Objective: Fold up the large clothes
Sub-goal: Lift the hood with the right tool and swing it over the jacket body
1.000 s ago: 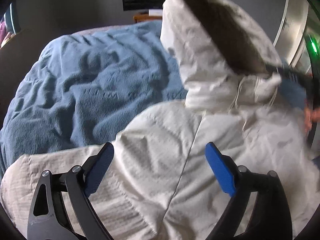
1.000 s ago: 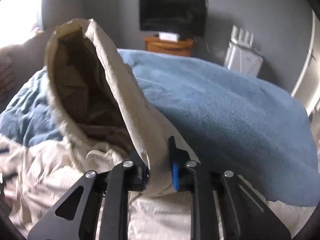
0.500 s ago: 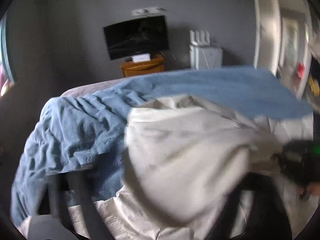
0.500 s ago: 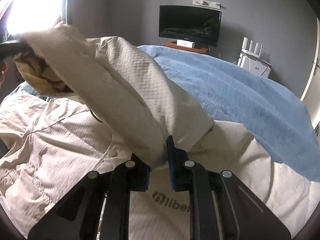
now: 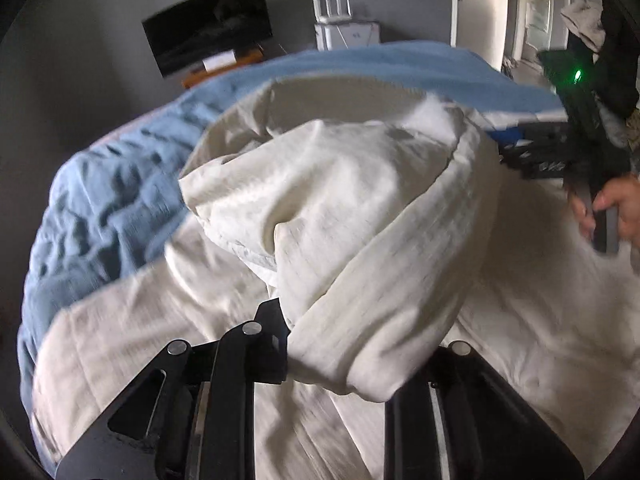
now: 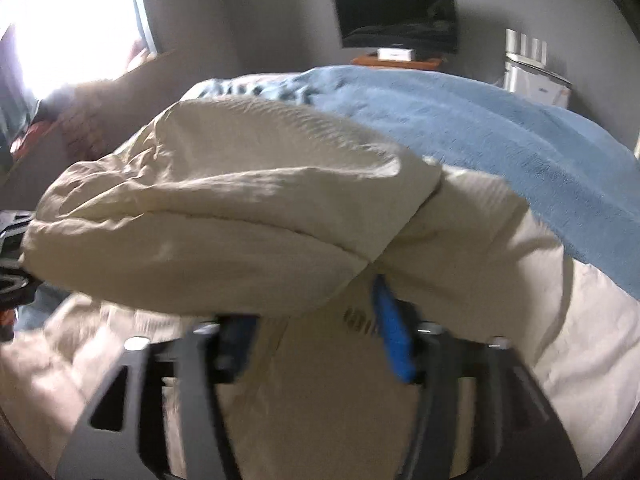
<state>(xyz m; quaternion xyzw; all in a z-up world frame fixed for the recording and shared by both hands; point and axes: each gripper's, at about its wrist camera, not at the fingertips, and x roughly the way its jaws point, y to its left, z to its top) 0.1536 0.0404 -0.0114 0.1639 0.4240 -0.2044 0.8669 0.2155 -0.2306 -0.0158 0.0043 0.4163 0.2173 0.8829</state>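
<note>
A cream hooded jacket [image 5: 520, 320] lies spread on a bed with a blue blanket [image 5: 112, 184]. Its hood [image 5: 340, 208] is folded down over the jacket body. In the left wrist view my left gripper [image 5: 344, 344] has cloth of the hood bunched between its fingers; the right finger is hidden by the cloth. In the right wrist view the hood [image 6: 224, 216] drapes over my right gripper [image 6: 316, 320], whose jaws stand apart, the blue pad [image 6: 394, 332] bare. The right gripper also shows in the left wrist view [image 5: 516, 148], held by a hand.
A dark TV [image 6: 396, 16] on an orange stand and a white router [image 5: 344, 28] stand by the grey far wall. A bright window [image 6: 68, 16] is at left. A door [image 5: 536, 20] is at right.
The hood, held upright a second ago, has been swung down onto the jacket body. My left gripper closed on its cloth. My right gripper's jaws have opened off the hood edge.
</note>
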